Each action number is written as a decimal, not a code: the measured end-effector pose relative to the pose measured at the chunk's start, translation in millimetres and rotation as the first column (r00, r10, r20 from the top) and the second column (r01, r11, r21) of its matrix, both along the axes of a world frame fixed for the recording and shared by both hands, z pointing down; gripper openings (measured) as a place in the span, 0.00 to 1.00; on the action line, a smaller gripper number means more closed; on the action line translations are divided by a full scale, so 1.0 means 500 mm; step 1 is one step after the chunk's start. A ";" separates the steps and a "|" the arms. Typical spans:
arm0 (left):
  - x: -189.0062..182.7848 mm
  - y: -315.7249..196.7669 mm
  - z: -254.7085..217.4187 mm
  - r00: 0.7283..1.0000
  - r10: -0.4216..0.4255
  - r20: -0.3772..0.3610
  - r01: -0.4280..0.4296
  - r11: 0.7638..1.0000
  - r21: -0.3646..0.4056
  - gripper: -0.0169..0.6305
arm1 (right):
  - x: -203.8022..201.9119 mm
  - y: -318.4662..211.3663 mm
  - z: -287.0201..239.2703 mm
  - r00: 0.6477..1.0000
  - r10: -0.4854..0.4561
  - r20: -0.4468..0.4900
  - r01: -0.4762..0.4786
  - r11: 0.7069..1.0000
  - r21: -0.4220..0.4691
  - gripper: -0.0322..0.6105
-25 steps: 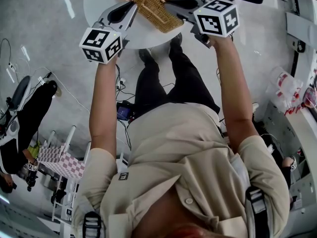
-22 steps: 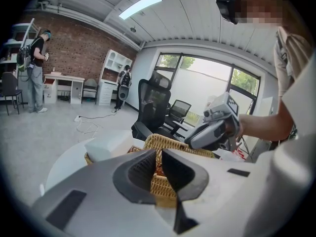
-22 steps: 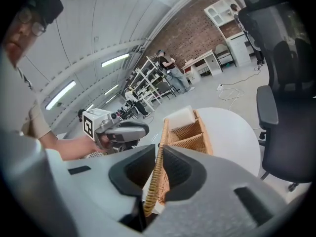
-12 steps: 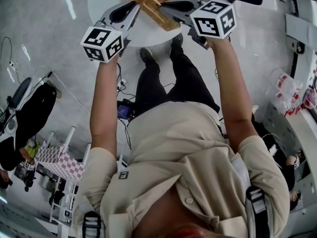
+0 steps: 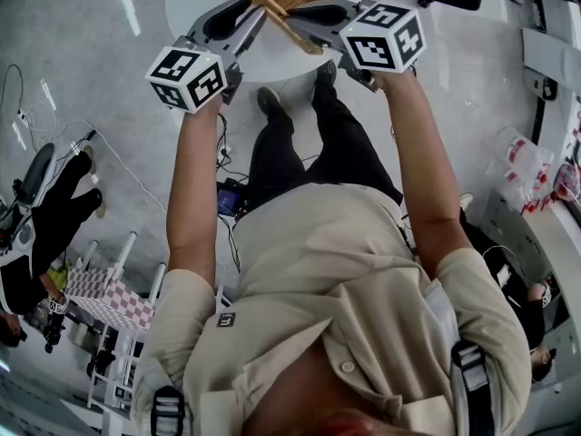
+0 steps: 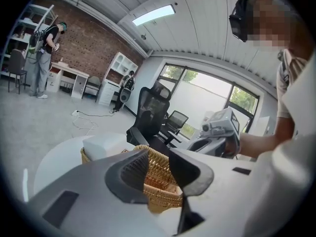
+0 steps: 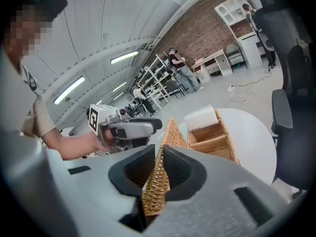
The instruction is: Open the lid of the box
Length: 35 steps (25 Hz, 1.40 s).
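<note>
Here's the right claw [image 7: 158, 158], clenched on the free edge of the wicker lid [image 7: 169, 131], pads pinching the weave from both sides. The lid stands tilted up on edge, on the person's side of the box [image 7: 218, 143]. The box itself sits on the round white surface [image 7: 254, 130] with its woven compartments exposed, and a white block [image 7: 200, 116] lies at its far end. Over to the left claw [image 6: 159, 171]: its jaws have just been opening, and the wicker edge shows in the gap between them, but the pads don't press on it, so that side is released. The lid's long edge runs across from one claw to the other, and the box lies beyond both. By my reading the right claw alone carries the lid now, and the swing goes up and away over the box. One risk is a single pinch on springy weave slipping or twisting.
</note>
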<state>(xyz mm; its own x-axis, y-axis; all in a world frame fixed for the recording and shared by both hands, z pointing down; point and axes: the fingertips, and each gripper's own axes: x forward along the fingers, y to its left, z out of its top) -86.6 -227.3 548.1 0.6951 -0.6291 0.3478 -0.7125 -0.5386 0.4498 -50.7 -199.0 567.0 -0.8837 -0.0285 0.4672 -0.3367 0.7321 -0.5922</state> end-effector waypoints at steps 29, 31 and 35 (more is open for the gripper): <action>-0.047 0.069 0.017 0.998 -0.051 -0.030 0.048 0.992 -0.119 0.24 | -0.065 0.099 0.013 0.996 -0.082 -0.026 0.082 0.997 -0.008 0.20; -0.045 0.071 0.015 0.998 -0.048 -0.041 0.042 0.991 -0.123 0.24 | -0.066 0.103 0.016 0.997 -0.078 -0.029 0.077 0.997 -0.008 0.20; -0.040 0.075 0.009 0.996 -0.060 -0.065 0.051 0.990 -0.131 0.24 | -0.062 0.110 0.015 0.995 -0.094 -0.042 0.094 0.996 -0.003 0.21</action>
<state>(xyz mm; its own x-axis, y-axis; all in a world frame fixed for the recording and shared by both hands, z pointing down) -106.4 -190.0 552.7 0.6858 -0.6203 0.3807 -0.7043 -0.4338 0.5620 -81.7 -143.7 574.3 -0.8617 0.0547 0.5044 -0.2911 0.7610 -0.5798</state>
